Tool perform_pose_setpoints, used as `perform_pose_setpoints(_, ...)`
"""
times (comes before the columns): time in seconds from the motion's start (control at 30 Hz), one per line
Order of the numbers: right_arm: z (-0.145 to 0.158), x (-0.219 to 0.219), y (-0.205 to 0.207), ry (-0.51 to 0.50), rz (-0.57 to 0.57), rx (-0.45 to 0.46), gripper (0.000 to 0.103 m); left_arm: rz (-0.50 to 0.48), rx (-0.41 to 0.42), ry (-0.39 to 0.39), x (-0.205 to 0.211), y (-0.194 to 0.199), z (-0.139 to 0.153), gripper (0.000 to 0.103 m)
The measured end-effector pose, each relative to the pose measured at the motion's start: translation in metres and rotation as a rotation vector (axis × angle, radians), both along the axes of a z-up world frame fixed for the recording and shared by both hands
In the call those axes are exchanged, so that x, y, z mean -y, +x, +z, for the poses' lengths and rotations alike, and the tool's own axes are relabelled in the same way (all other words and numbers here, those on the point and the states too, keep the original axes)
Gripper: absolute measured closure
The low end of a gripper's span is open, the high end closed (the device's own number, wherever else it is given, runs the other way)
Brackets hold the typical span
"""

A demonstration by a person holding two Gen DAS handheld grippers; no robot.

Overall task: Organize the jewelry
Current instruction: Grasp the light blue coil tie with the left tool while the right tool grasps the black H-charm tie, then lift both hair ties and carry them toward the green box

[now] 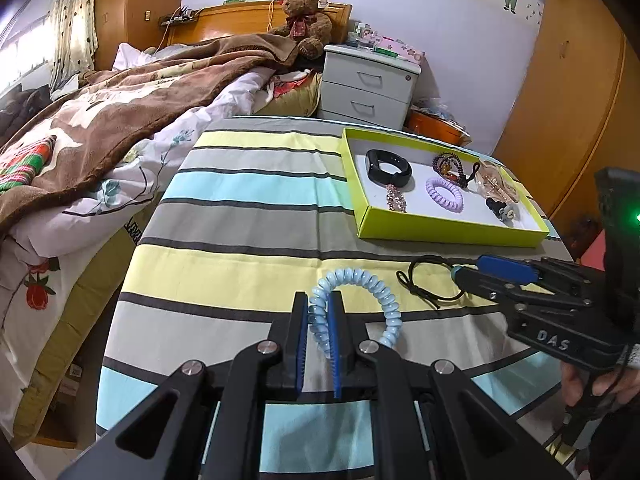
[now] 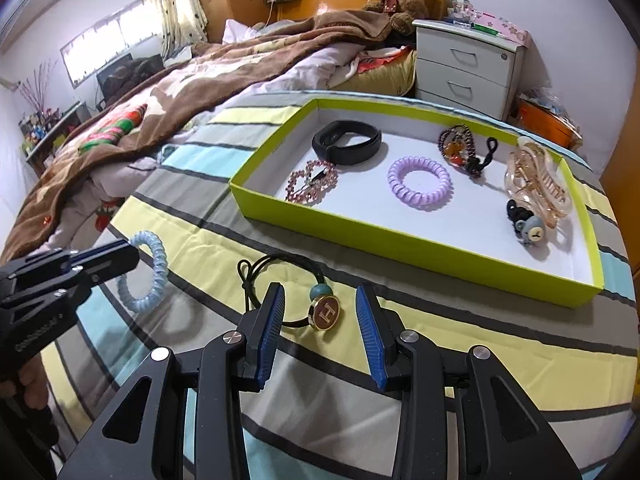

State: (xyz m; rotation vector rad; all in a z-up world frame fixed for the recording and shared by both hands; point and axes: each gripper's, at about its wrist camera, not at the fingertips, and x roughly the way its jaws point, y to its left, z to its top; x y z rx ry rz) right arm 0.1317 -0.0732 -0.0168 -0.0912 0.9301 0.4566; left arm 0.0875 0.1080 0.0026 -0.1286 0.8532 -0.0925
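Observation:
My left gripper (image 1: 319,312) is shut on a light blue spiral hair tie (image 1: 372,284), which also shows in the right wrist view (image 2: 150,272) at the left. My right gripper (image 2: 322,312) is open around a black hair band with a round "H" charm (image 2: 326,312) lying on the striped cloth. In the left wrist view the right gripper (image 1: 472,276) sits at the band's (image 1: 424,280) right end. A lime green box (image 2: 400,240) (image 1: 448,228) holds a black wristband (image 2: 346,142), a purple spiral tie (image 2: 420,182), a pink beaded clip (image 2: 312,182), a beaded bracelet (image 2: 456,144), a claw clip (image 2: 536,184) and a bear hair tie (image 2: 528,228).
The table wears a striped cloth (image 1: 248,216). A bed with a brown blanket (image 1: 120,112) lies to the left. A white nightstand (image 1: 368,84) and a teddy bear (image 1: 304,16) stand behind the table. A wooden wardrobe (image 1: 576,92) is at the right.

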Motion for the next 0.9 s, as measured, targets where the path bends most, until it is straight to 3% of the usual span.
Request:
perform_pose_setpoints(0.27,-0.006,-0.004,-0.002,-0.048,-0.005,0.009,0.065,0.007,-0.009,-0.017,-0.004,0.001,-0.003,0.093)
perform_pose_setpoints(0.3,-0.007,-0.003,-0.003,-0.052,-0.008,0.011,0.067,0.007,-0.009,-0.018,-0.003,0.001,-0.003,0.093)
perform_pose_setpoints(0.37,-0.007,-0.003,-0.004,-0.063,-0.008,0.017,0.082,0.005,-0.009,-0.018,-0.003,0.001,-0.003,0.093)
perform_pose_setpoints(0.47,-0.008,-0.003,-0.005,-0.063,-0.007,0.019,0.085,0.002,-0.011,-0.019,-0.001,0.001,-0.003,0.093)
perform_pose_setpoints(0.9,0.005,0.014,-0.018,-0.021,-0.029,0.053,0.088,-0.021,-0.007,-0.023,0.01,0.0,0.002,0.093)
